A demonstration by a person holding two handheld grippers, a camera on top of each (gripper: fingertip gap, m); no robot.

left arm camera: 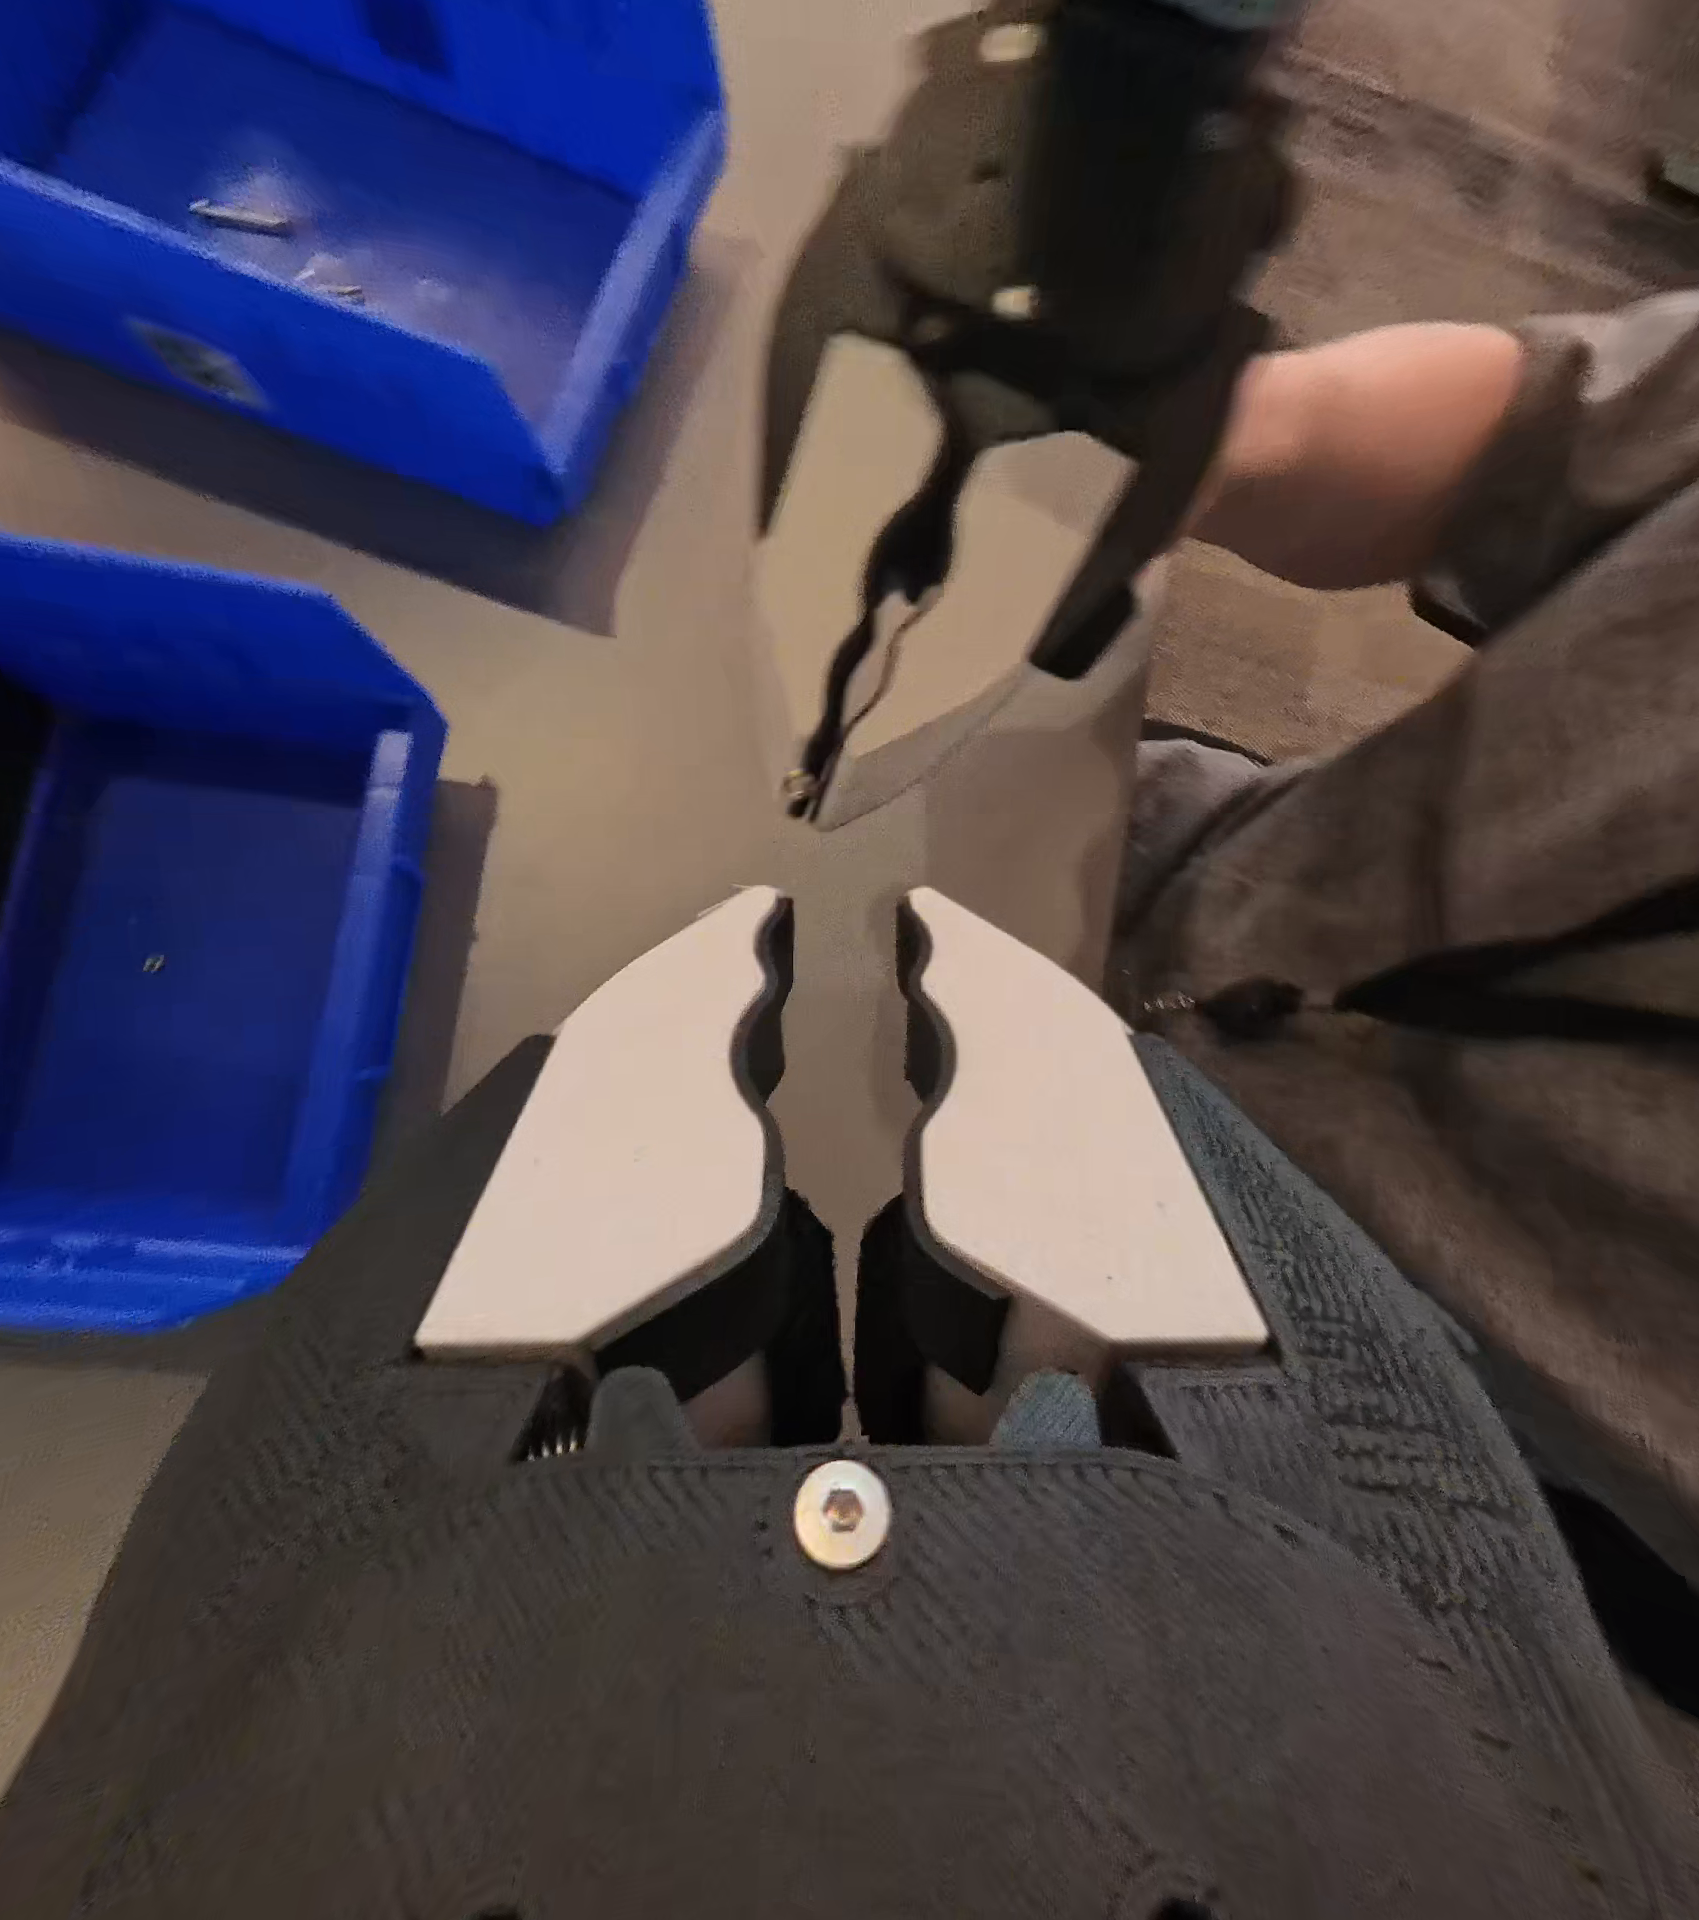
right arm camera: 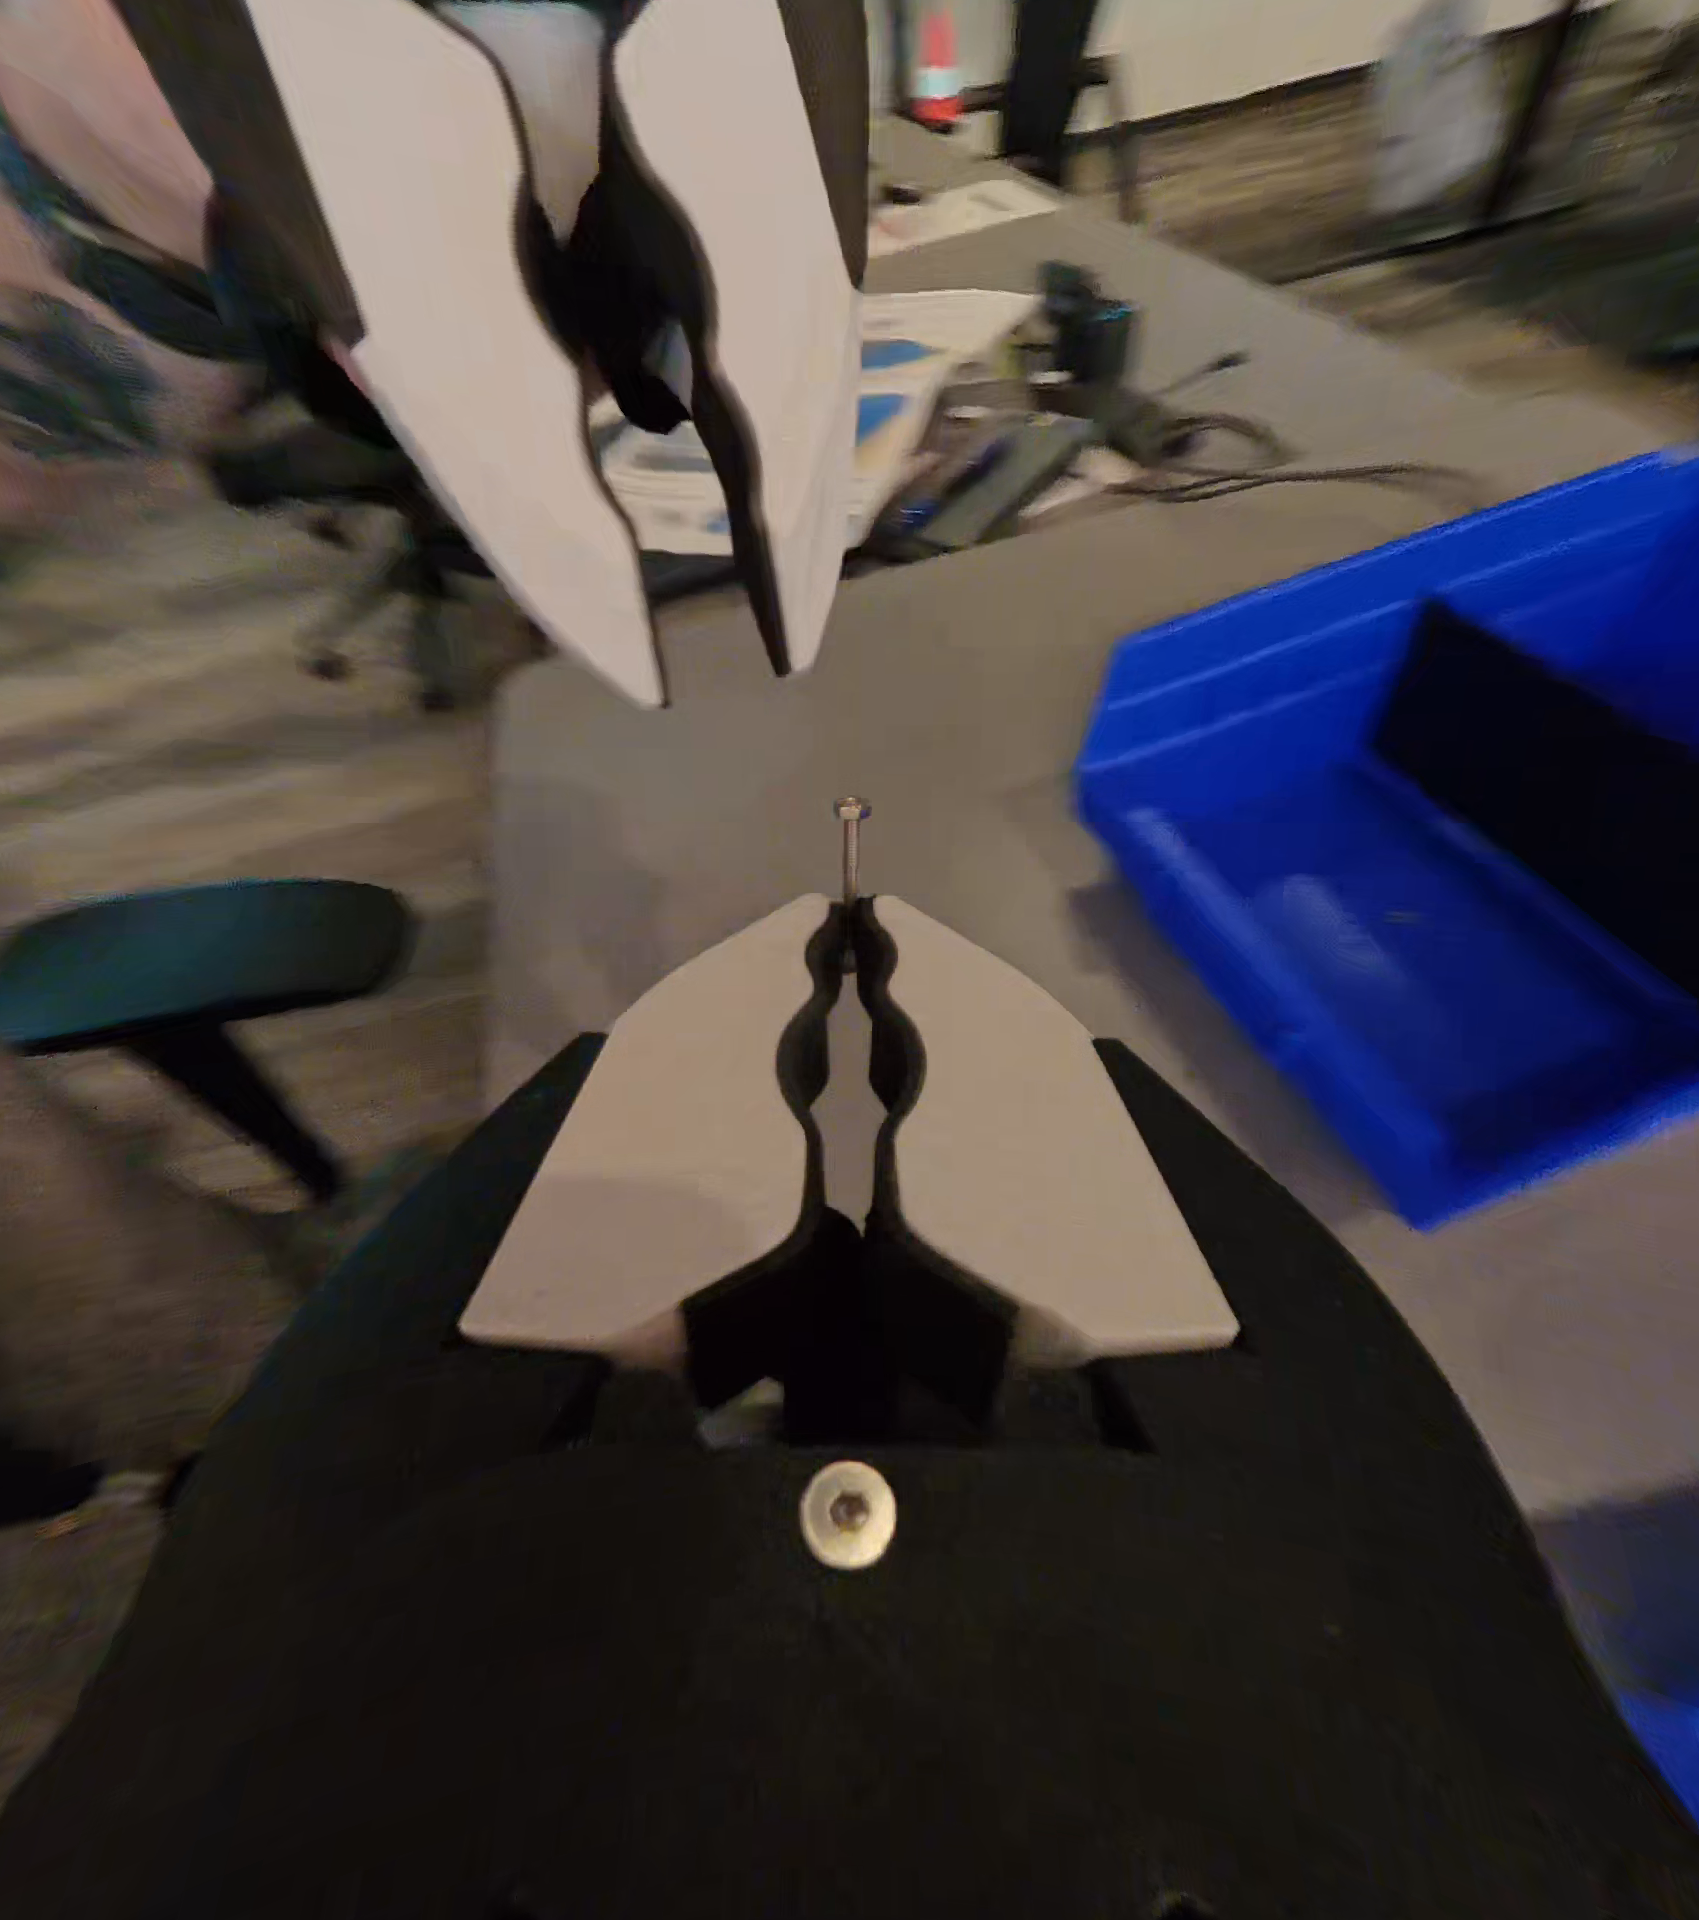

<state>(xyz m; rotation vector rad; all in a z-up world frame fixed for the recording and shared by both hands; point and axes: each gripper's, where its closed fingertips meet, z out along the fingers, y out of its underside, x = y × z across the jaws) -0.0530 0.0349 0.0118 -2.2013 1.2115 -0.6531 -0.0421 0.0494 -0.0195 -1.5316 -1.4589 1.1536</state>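
Observation:
My right gripper (right arm camera: 851, 902) is shut on a thin silver screw (right arm camera: 851, 847) that sticks out past its fingertips, head away from me. My left gripper (left arm camera: 843, 902) is open and empty, its pale fingers (left arm camera: 663, 1101) apart above the tan table (left arm camera: 616, 748). The two grippers face each other tip to tip with a small gap. The right gripper also shows in the left wrist view (left arm camera: 809, 795), holding the screw (left arm camera: 799, 784) just ahead of my left fingertips. The left gripper shows in the right wrist view (right arm camera: 720, 681), above and beyond the screw.
Two blue plastic bins stand left of my left gripper, the far one (left arm camera: 357, 239) with small metal parts inside, the near one (left arm camera: 149, 935) almost empty. A blue bin (right arm camera: 1447, 831) is right of my right gripper. A person's hand (left arm camera: 1344, 447), grey sleeve, stool (right arm camera: 180, 956) and desk clutter (right arm camera: 1032, 416) surround. The grippers' ends are close to 4 cm from one another.

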